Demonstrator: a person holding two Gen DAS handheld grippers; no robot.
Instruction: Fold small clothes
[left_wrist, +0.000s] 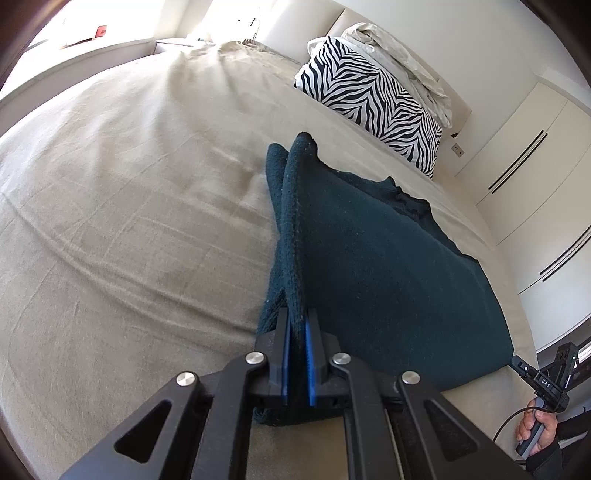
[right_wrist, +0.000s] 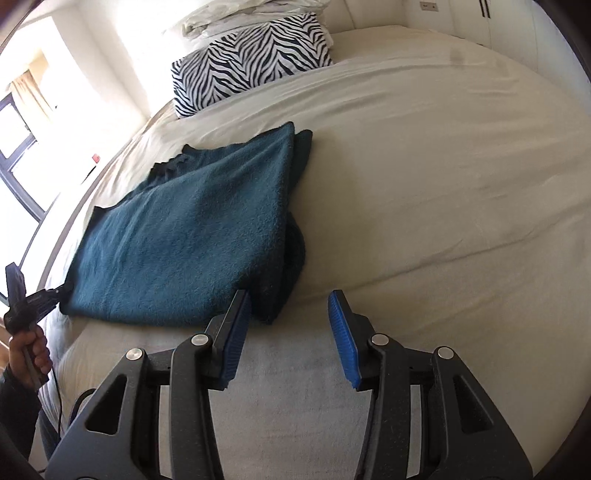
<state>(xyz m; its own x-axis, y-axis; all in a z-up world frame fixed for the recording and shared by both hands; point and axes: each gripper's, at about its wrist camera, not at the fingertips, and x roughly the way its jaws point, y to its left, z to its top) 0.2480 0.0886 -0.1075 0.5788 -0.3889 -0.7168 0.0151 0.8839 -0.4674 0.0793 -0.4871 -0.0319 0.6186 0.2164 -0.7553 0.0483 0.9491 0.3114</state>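
Your dark teal knitted garment (left_wrist: 388, 266) lies half-folded on the beige bedsheet (left_wrist: 129, 206), long axis running toward the zebra-striped pillow (left_wrist: 373, 103). Your left gripper (left_wrist: 297, 354) pinches its near corner, likely to carry a fold; your right gripper (right_wrist: 290, 339) hangs part-open and empty beside it.

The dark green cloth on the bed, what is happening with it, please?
A person with a gripper in each hand is folding a teal knit garment on the bed. The left gripper is shut on the garment's near corner. The right gripper is open and holds nothing, just beside the garment's other near corner. A zebra pillow lies farther back.
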